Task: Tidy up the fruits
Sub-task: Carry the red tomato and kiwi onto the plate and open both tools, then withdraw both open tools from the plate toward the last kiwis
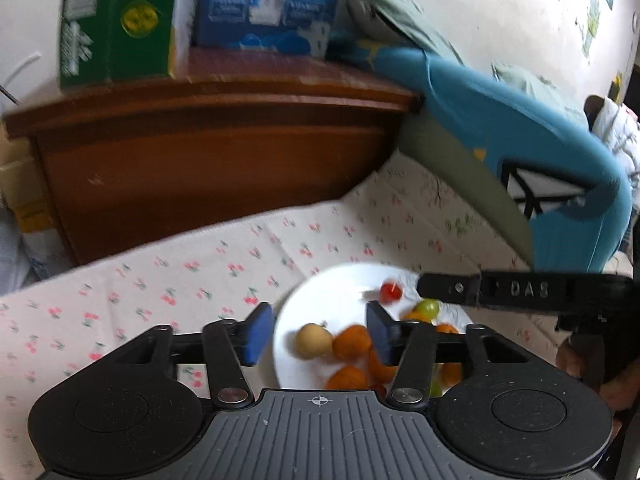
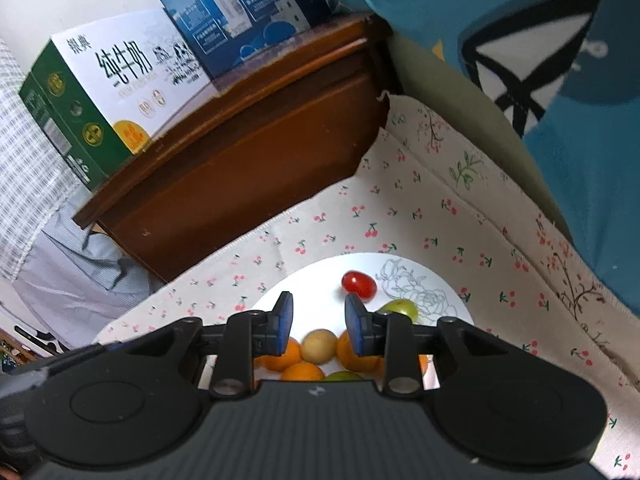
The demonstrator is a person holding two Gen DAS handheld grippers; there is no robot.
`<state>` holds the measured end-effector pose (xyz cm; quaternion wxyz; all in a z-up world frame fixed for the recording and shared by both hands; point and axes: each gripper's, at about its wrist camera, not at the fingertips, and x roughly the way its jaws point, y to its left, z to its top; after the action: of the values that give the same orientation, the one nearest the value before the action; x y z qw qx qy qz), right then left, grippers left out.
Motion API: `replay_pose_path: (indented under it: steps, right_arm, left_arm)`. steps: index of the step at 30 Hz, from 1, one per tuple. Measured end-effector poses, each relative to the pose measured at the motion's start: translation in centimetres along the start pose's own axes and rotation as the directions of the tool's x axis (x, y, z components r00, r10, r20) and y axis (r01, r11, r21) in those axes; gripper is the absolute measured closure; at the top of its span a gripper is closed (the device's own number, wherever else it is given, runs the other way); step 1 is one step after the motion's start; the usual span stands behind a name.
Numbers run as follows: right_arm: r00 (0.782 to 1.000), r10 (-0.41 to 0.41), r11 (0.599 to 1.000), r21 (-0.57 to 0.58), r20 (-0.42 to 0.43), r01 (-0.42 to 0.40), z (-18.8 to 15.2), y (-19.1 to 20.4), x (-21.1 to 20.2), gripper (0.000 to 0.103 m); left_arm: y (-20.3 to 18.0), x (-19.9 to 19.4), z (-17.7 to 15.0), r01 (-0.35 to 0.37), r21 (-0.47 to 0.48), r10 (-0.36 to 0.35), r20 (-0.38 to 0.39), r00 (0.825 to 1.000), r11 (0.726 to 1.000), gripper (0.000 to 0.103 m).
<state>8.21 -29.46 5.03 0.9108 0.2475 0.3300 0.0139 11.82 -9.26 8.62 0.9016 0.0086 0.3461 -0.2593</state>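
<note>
Left gripper (image 1: 318,334) parted and empty above the round white plate (image 1: 336,280), free to pick; small red cherry tomato (image 1: 391,291) beyond its right pad, pale tan round fruit (image 1: 313,340) and orange tangerines (image 1: 352,343) between both pads. Right gripper (image 2: 319,323) narrowly apart, holding nothing, fruit just below its fingertips.

Left gripper (image 1: 318,336): jaws apart over the white plate (image 1: 340,280), nothing between the pads; plate holds a red cherry tomato (image 1: 390,291), green grape (image 1: 429,307), tan round fruit (image 1: 313,340) and oranges (image 1: 352,343); plate rests on cherry-print cloth (image 1: 200,276); right gripper (image 1: 520,290) enters from the right above the plate.
</note>
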Motion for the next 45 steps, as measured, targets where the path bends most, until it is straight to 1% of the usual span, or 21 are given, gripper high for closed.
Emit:
replay_pose_path:
  steps: [2,4,6,7,10,12,15,19,22,24,26,29,32,34,37,41,45]
  right_arm:
    - [1.000,0.009,1.000,-0.009,0.012,-0.008,-0.1,0.5,-0.8,0.073]
    - [0.999,0.028,1.000,-0.009,0.019,-0.028,-0.3,1.1,-1.6,0.073]
    - [0.999,0.048,0.999,-0.016,0.026,-0.047,-0.6,1.7,-2.4,0.072]
    - [0.998,0.056,0.998,-0.024,0.028,-0.056,-0.9,2.1,-2.8,0.072]
    - [0.997,0.068,0.996,-0.056,0.026,-0.067,-2.0,3.1,-3.7,0.072]
    - [0.997,0.081,0.995,-0.056,0.017,-0.079,-2.9,3.6,-4.3,0.072]
    - [0.995,0.098,0.993,-0.059,0.001,-0.097,-4.4,4.2,-5.0,0.072]
    - [0.994,0.101,0.992,-0.070,-0.029,-0.102,-6.4,4.9,-5.2,0.072]
    - [0.993,0.100,0.993,-0.058,-0.062,-0.104,-7.8,5.1,-5.0,0.072]
    - [0.991,0.099,0.992,-0.066,-0.084,-0.105,-8.7,5.4,-4.5,0.072]
    - [0.989,0.105,0.991,-0.071,-0.104,-0.112,-9.4,5.8,-4.0,0.072]
    - [0.985,0.106,0.991,-0.068,-0.135,-0.116,-10.2,6.1,-2.8,0.072]
    - [0.984,0.105,0.992,-0.060,-0.146,-0.115,-10.7,6.4,-1.7,0.072]
    - [0.982,0.101,0.993,-0.051,-0.159,-0.110,-11.0,6.4,-1.0,0.072]
    - [0.984,0.087,0.994,-0.046,-0.158,-0.095,-11.1,6.4,-0.2,0.072]
    - [0.986,0.077,0.996,-0.040,-0.147,-0.084,-11.1,6.5,0.5,0.072]
    - [0.986,0.067,0.997,-0.037,-0.151,-0.074,-11.3,6.6,1.2,0.072]
  left_arm:
    - [0.3,-1.3,0.4,-0.020,-0.013,0.021,0.015,1.000,1.000,0.035]
    - [0.8,-2.7,0.5,-0.020,-0.027,0.021,0.032,0.999,0.999,0.035]
    - [1.3,-3.8,0.3,-0.033,-0.039,0.034,0.030,0.999,0.999,0.029]
    - [1.6,-4.5,0.1,-0.049,-0.045,0.050,0.029,0.998,0.998,0.028]
    - [2.4,-5.8,-0.8,-0.073,-0.070,0.075,0.025,0.997,0.995,0.028]
    - [2.8,-6.5,-1.4,-0.091,-0.087,0.093,0.011,0.996,0.992,0.027]
    - [3.2,-7.2,-2.4,-0.138,-0.092,0.138,-0.009,0.990,0.986,0.027]
    - [3.8,-7.8,-3.4,-0.174,-0.108,0.172,-0.032,0.985,0.979,0.027]
    - [4.0,-8.2,-4.3,-0.225,-0.107,0.221,-0.051,0.974,0.968,0.027]
    - [4.5,-8.5,-4.9,-0.260,-0.112,0.254,-0.066,0.965,0.959,0.024]
    - [5.0,-8.7,-5.4,-0.278,-0.127,0.270,-0.078,0.960,0.952,0.022]
    - [5.8,-8.5,-5.9,-0.285,-0.145,0.272,-0.102,0.957,0.948,0.022]
    - [6.2,-8.3,-6.4,-0.314,-0.135,0.302,-0.107,0.947,0.940,0.022]
    - [6.4,-8.0,-6.6,-0.324,-0.130,0.309,-0.120,0.943,0.937,0.022]
    - [6.6,-7.7,-6.9,-0.324,-0.129,0.308,-0.128,0.943,0.937,0.022]
    - [6.6,-7.8,-7.2,-0.340,-0.112,0.326,-0.125,0.937,0.934,0.022]
    - [6.5,-7.8,-7.2,-0.338,-0.101,0.325,-0.122,0.938,0.936,0.022]
